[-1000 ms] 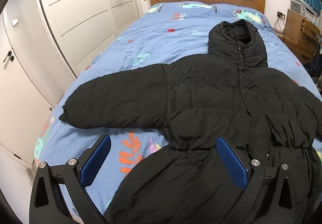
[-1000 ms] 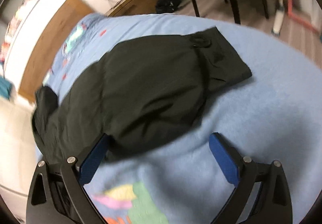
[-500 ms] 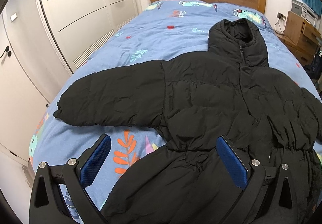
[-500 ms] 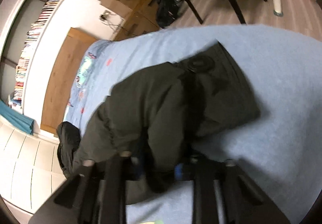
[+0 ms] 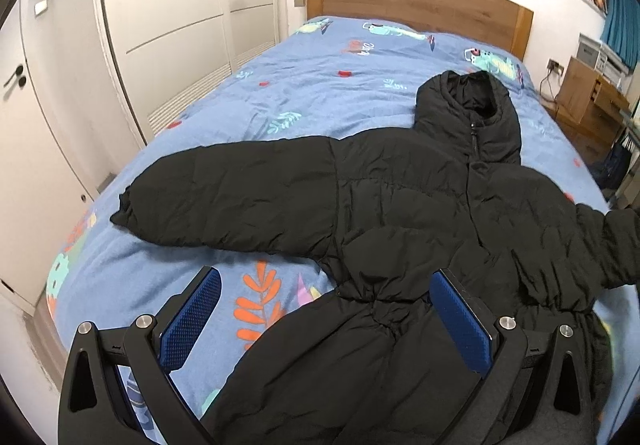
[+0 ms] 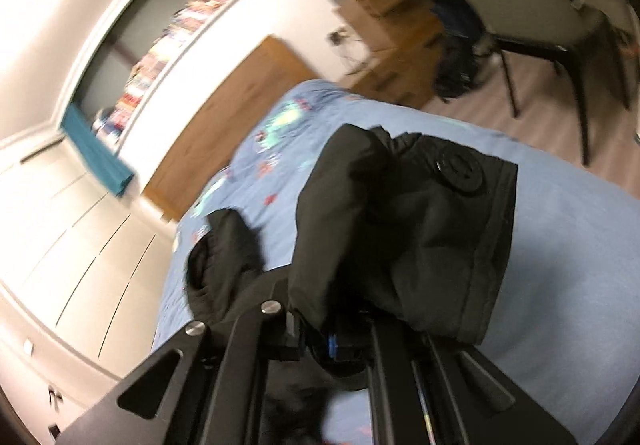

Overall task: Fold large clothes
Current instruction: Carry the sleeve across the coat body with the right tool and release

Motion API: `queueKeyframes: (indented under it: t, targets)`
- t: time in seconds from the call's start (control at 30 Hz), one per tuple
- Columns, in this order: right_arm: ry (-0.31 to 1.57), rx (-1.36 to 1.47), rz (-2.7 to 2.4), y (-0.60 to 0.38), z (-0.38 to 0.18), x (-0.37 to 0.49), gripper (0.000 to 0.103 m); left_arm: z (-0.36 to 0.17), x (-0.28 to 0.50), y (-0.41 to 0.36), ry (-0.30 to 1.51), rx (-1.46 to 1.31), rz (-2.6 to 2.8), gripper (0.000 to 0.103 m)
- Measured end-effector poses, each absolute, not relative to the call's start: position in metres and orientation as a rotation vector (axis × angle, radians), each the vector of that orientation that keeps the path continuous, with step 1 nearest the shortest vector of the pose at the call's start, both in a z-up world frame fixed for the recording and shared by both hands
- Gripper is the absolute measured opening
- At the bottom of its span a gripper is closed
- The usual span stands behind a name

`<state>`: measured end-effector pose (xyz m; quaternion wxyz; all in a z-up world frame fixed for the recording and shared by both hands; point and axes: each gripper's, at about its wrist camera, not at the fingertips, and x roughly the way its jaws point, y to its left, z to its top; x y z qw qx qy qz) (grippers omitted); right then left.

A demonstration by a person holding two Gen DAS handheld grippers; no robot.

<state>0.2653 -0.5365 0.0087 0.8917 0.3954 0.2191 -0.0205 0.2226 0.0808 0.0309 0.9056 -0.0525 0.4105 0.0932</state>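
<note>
A black hooded puffer jacket (image 5: 420,213) lies face up on the blue patterned bedspread (image 5: 304,93), hood towards the headboard, its left sleeve (image 5: 224,201) spread flat. My left gripper (image 5: 326,319) is open and empty, hovering above the jacket's waist. My right gripper (image 6: 332,341) is shut on the jacket's right sleeve (image 6: 404,241) and holds it lifted off the bed, the cuff hanging over the fingers. The raised sleeve also shows at the right edge of the left wrist view (image 5: 616,245).
White wardrobe doors (image 5: 168,25) stand left of the bed. A wooden headboard (image 5: 416,5) is at the far end. A wooden cabinet (image 5: 588,97) and a chair (image 6: 536,25) stand to the bed's right. The bed's left edge (image 5: 52,285) is close.
My right gripper closed on the right sleeve and lifted it up off the bed, tilting as it rose. My left gripper stayed open, drawing back slightly.
</note>
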Motion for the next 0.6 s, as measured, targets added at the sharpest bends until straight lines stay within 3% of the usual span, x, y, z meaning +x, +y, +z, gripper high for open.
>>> queueKeyframes:
  t: [0.33,0.6]
  targets:
    - [0.515,0.657,0.206,-0.39,0.063,0.287,0.007,0.035,0.192,0.123,0.856,-0.185,0.163,0.102]
    - [0.66,0.526,0.301,-0.275,0.039,0.306,0.007,0.027,0.172,0.163,0.865,-0.229,0.174,0.102]
